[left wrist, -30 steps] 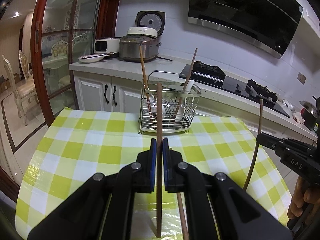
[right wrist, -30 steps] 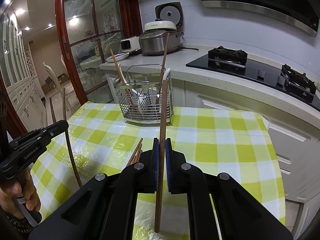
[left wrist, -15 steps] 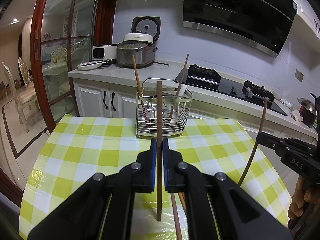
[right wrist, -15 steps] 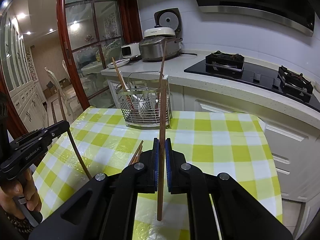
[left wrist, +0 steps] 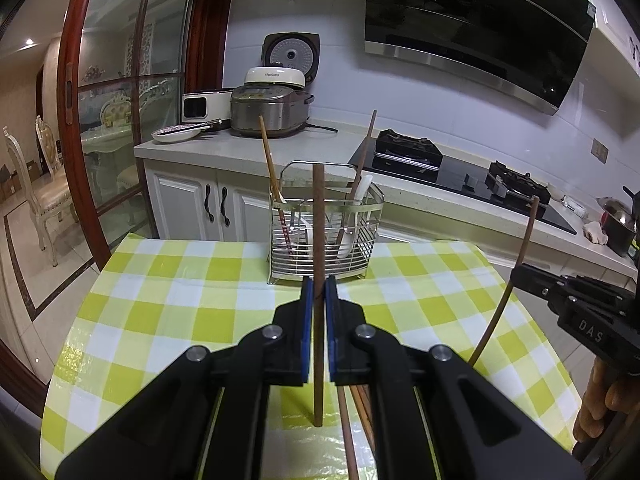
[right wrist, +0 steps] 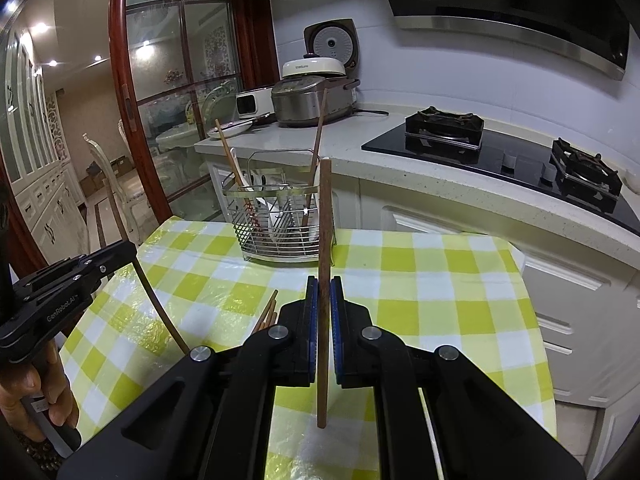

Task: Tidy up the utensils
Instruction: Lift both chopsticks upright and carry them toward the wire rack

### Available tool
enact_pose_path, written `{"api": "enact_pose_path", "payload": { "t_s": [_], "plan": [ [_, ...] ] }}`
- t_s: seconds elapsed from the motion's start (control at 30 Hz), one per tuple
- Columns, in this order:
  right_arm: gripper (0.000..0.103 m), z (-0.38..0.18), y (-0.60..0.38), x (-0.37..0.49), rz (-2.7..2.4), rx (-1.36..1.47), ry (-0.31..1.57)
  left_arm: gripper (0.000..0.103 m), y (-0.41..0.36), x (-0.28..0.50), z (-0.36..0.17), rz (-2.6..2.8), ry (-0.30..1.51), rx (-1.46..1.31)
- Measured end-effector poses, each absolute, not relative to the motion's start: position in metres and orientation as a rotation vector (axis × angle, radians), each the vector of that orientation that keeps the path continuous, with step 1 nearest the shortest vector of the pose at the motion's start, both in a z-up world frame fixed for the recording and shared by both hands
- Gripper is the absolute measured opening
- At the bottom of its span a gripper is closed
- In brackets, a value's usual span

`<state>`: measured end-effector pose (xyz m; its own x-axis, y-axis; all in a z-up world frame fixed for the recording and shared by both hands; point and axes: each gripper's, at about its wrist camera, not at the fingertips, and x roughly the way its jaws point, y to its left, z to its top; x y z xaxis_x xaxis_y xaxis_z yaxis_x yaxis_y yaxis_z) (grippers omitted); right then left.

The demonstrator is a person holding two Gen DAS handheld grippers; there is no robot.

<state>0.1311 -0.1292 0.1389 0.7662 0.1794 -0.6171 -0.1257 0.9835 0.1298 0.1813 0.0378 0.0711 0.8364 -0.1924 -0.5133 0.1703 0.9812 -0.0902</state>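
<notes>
Left tongs [left wrist: 316, 296]: closed on a dark chopstick [left wrist: 318, 240], held upright, its lower tip hanging clear above the surface [left wrist: 160, 292] with the yellow-checked cloth. In the left wrist view this stick lines up in front of the wire utensil rack [left wrist: 324, 232].

Wire utensil rack: stands at the far edge of the surface. Contents, left to right: one pale chopstick [left wrist: 270, 164] leaning left, white spoons, one dark chopstick [left wrist: 362, 156] leaning right.

Loose chopsticks [right wrist: 268, 314]: a small bundle lying flat on the surface, nearer than the rack, below and between both tongs.

Right tongs [right wrist: 324, 300]: closed on a second dark chopstick [right wrist: 325, 240], also near upright, tip off the surface, short of the rack.

Step in hand, by judgement: carrying one stick per hand toward the rack. Next move calls for advancing each stick over the rack's rim, lowering the tip into a compartment clear of the leaning sticks, then parting the tongs. The loose bundle is not yet sorted.
</notes>
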Motion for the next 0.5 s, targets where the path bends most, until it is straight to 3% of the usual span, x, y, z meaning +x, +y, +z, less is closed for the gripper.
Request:
{"api": "enact_pose_path", "payload": {
  "t_s": [0.5],
  "plan": [
    [0.008,0.164,-0.12,0.177,0.153,0.026,0.643,0.006,0.039,0.225,0.101,-0.196,0.528,-0.043]
  ]
}}
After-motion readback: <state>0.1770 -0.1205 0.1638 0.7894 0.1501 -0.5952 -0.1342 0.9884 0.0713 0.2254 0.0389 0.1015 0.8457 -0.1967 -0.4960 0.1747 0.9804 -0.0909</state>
